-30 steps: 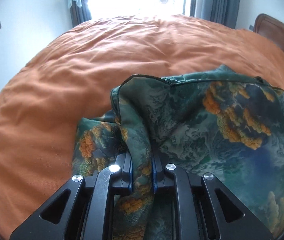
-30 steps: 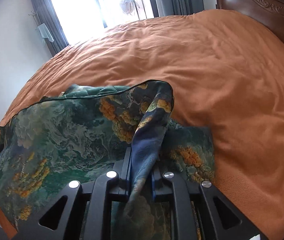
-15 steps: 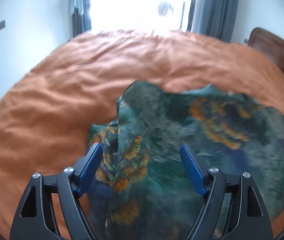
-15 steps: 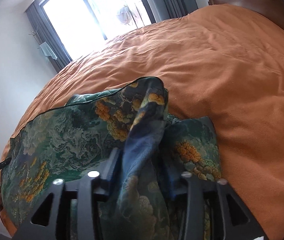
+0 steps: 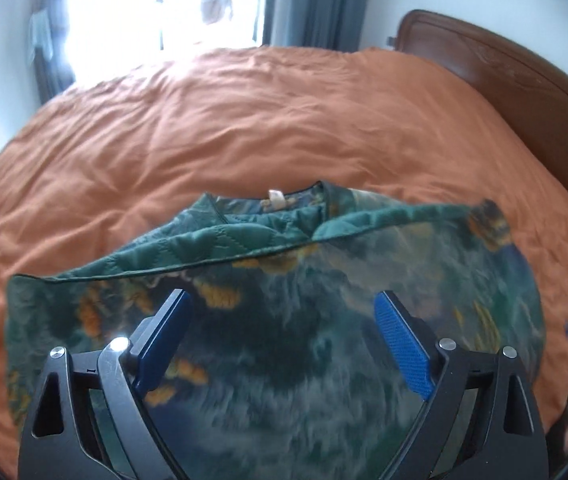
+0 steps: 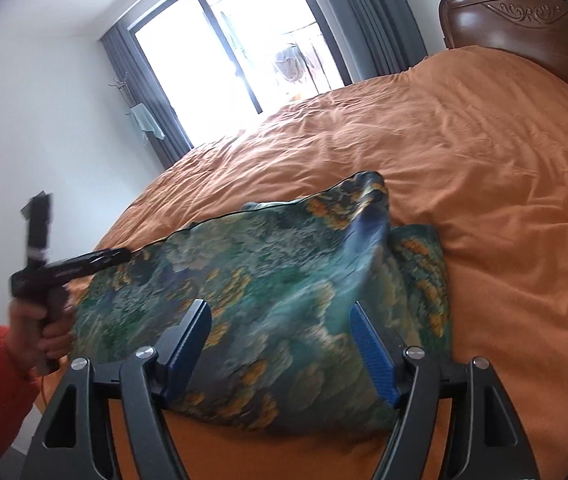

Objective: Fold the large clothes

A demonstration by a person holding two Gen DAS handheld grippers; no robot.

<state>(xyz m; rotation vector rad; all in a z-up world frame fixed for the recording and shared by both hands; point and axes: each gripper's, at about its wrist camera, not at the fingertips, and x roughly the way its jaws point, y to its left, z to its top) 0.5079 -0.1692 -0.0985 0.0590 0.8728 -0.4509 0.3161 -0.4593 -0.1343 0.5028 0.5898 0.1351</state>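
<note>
Cloth first: the printed green garment (image 5: 284, 320) lies on the orange bedspread (image 5: 243, 128), at the near side of the bed, well away from the wooden headboard (image 5: 504, 68). A second ago both sets of tongs were clamped on bunched folds of it; half a second ago the left had already sprung open while the right was only beginning to part. Now both stand open with nothing between the blue pads (image 5: 402, 344), and the fabric has dropped flat. The fold has been laid over and let go.

In the left wrist view the left gripper (image 5: 279, 344) hovers above the garment's near half. The upper layer ends in an edge running across the cloth, and beyond it show the quilted green lining (image 5: 243, 240), the neckline and a small white label (image 5: 275, 199). That suggests the hem has been brought up toward the collar, though motion blur makes the layering hard to read.

In the right wrist view the right gripper (image 6: 279, 340) also hangs empty over the cloth. One corner (image 6: 368, 192) on the headboard side stands puckered rather than lying flat, and part of the lower layer (image 6: 420, 272) sticks out past it, so the edges probably need smoothing before any further fold. On the side away from the headboard, the left hand (image 6: 39, 328) grips its tool.
</note>
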